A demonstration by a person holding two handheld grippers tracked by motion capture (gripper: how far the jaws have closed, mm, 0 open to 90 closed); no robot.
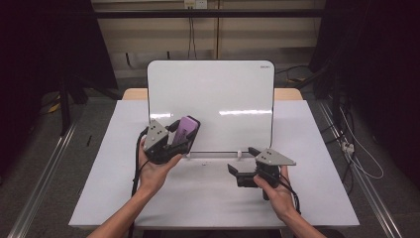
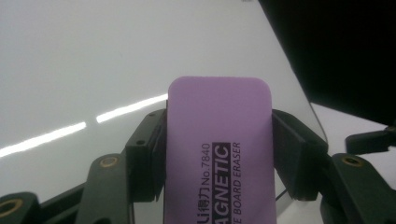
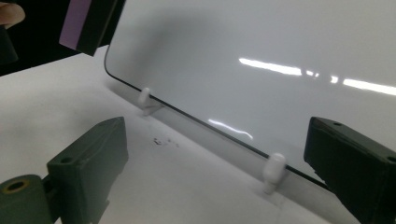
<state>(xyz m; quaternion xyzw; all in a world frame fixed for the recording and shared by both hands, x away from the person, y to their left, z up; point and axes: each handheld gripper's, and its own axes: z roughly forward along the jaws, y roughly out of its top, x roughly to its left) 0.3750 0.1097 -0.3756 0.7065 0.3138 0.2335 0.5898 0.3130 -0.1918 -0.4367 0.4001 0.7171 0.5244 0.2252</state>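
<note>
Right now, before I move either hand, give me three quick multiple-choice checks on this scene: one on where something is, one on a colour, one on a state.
1. Where is the eraser?
A. Flat on the table
B. Between the jaws of the left gripper, in front of the whiteboard
C. In the right gripper

2. What colour is the eraser's top face?
A. Purple
B. Yellow
C. Green

3. How does the right gripper stand?
A. Shut on a marker
B. Shut on the whiteboard's edge
C. Open, nothing between its jaws

Answers:
1 B: the left gripper view shows both jaws pressed on the eraser's sides, the board behind it.
2 A: its printed face is purple in the left gripper view and the high view.
3 C: the right gripper view shows the jaws wide apart over the table.
</note>
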